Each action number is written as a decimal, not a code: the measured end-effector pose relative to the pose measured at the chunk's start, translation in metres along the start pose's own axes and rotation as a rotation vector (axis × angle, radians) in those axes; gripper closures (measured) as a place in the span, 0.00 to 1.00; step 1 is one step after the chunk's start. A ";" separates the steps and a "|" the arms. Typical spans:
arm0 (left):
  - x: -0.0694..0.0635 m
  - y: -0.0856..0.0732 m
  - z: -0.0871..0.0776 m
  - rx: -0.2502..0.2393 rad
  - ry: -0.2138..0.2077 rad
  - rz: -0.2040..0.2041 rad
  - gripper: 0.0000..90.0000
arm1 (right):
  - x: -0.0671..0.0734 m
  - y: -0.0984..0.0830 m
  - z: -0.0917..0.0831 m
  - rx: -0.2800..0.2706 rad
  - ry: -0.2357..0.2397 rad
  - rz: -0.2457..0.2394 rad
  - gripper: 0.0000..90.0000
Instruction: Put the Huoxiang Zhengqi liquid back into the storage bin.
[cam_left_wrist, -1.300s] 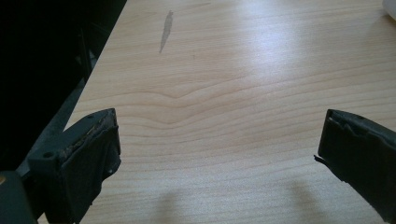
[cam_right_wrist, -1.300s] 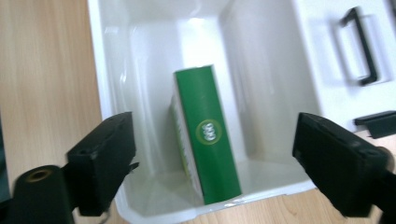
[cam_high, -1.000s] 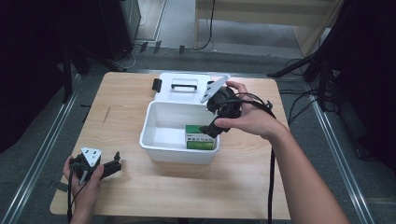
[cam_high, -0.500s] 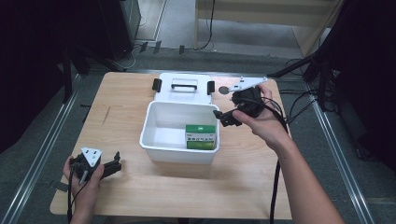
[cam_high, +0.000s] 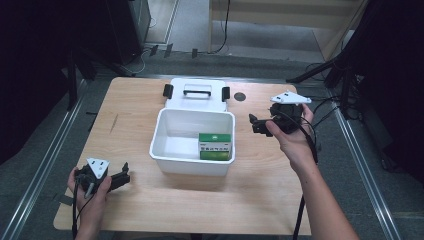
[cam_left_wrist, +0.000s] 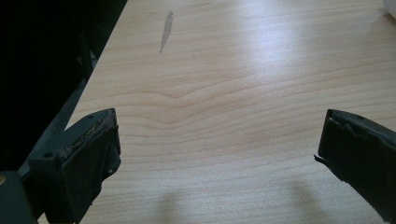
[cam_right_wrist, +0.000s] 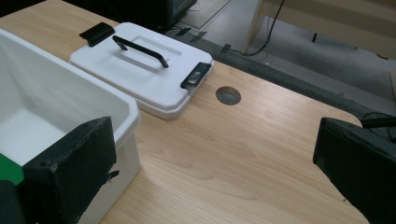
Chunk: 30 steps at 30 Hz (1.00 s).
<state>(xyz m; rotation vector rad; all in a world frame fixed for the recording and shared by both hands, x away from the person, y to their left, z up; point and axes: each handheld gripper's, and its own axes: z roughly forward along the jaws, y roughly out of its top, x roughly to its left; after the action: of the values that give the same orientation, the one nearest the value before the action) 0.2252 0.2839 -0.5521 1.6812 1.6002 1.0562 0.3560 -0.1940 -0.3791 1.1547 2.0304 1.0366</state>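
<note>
Table: pale wood top (cam_high: 260, 210) with rounded corners, across the middle of the high view.
Lid: white (cam_high: 197, 102), flat on the table at upper centre, black handle, a black clip at each end.
Hole: round (cam_high: 240, 96), just right of the lid.
Mark: dark streak (cam_high: 115, 122) in the wood, left of centre.
Cables: black (cam_high: 226, 25), on the grey floor at the top.

**Wood, plastic and card under your hands**

Your table (cam_left_wrist: 243, 93) is pale wood, smooth, with a soft sheen and clear grain. The bin (cam_high: 192, 162) is white plastic, smooth and faintly glossy; its lid (cam_right_wrist: 140, 77) looks the same, with a black handle and clips. The box (cam_high: 215, 146) looks like printed green card. Your right gripper (cam_right_wrist: 215, 172) has matt black jaws, worn at the edges.
</note>
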 end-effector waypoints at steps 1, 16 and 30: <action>0.000 0.000 0.000 0.000 0.000 0.000 0.00 | 0.000 0.000 0.000 0.000 0.000 0.000 0.00; 0.000 0.000 0.000 -0.002 0.000 -0.005 0.00 | -0.023 -0.050 -0.008 -0.048 -0.063 0.096 0.00; 0.000 0.000 0.000 0.002 -0.001 0.001 0.00 | -0.044 -0.105 -0.023 -0.075 -0.087 0.188 0.02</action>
<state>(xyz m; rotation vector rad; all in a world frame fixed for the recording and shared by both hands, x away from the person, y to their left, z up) 0.2249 0.2837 -0.5522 1.6837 1.6000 1.0549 0.3128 -0.2744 -0.4507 1.3468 1.8278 1.1214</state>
